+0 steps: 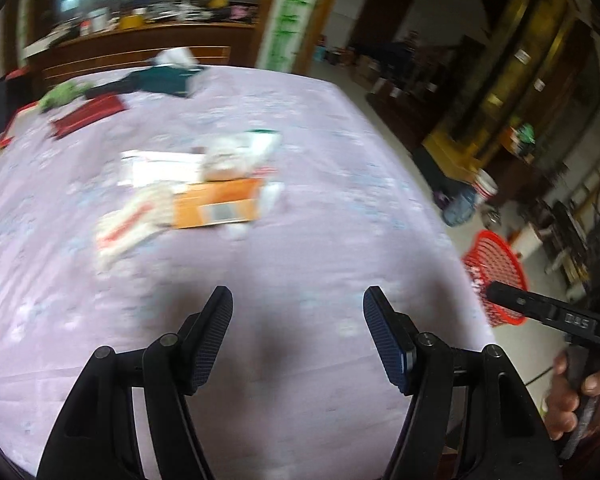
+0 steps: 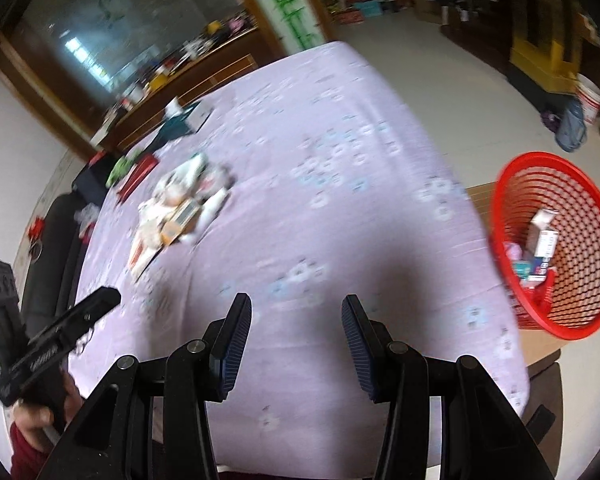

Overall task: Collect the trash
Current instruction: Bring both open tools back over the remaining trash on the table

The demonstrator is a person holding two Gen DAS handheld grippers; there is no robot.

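Note:
A blurred heap of trash (image 1: 188, 196) lies in the middle of a table with a lilac flowered cloth (image 1: 300, 240): an orange box (image 1: 216, 204), white wrappers and packets. The heap (image 2: 176, 208) shows smaller at the left in the right wrist view. My left gripper (image 1: 298, 304) hovers open and empty over the near part of the cloth, well short of the heap. My right gripper (image 2: 296, 312) is open and empty too, above the table's near right side. A red mesh basket (image 2: 556, 244) beside the right edge holds several cartons and packets.
A dark green tissue box (image 1: 168, 78), a red flat case (image 1: 88, 114) and a green item (image 1: 62, 94) lie at the far end. A wooden sideboard (image 1: 140, 48) with clutter stands behind. Cabinets, a white bucket (image 2: 588, 100) and a blue bag (image 2: 570, 126) are on the floor to the right.

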